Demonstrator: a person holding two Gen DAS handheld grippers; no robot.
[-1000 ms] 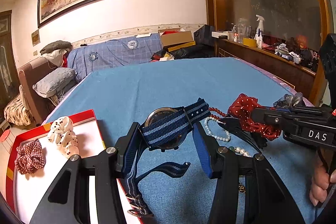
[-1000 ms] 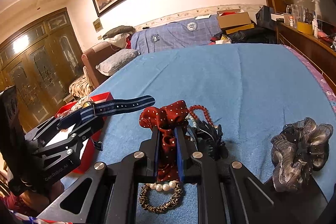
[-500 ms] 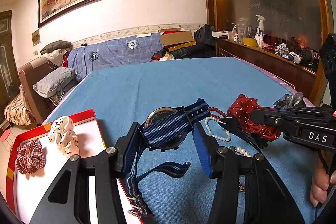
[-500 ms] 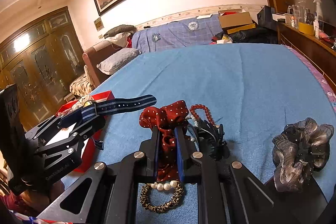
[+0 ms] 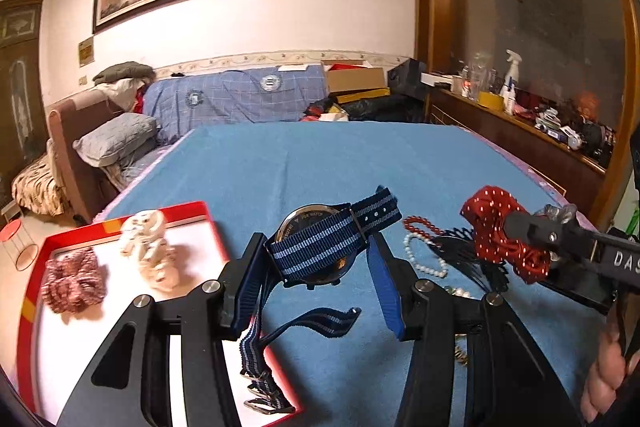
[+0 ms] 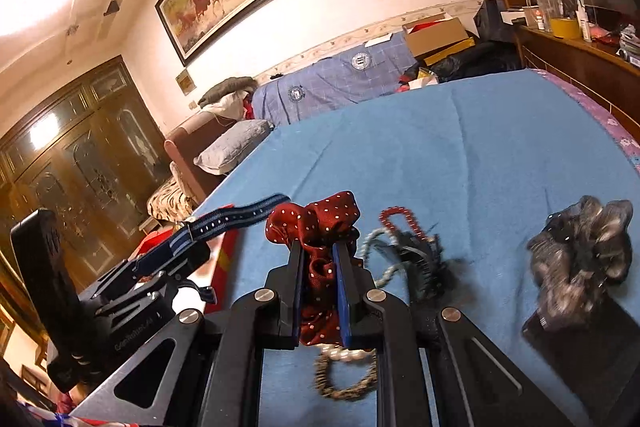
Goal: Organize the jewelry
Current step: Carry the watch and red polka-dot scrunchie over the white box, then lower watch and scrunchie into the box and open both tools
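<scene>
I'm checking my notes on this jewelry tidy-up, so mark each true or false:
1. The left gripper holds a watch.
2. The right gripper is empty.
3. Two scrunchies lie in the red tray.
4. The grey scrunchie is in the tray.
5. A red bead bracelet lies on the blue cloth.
1. True. The left gripper is shut on the watch, whose striped strap hangs down.
2. False. The right gripper is shut on the red dotted scrunchie.
3. True. A plaid scrunchie and a white scrunchie lie in the red tray.
4. False. The grey scrunchie lies on the blue cloth, far from the tray.
5. True. The red bead bracelet lies there beside a pearl strand.
</scene>
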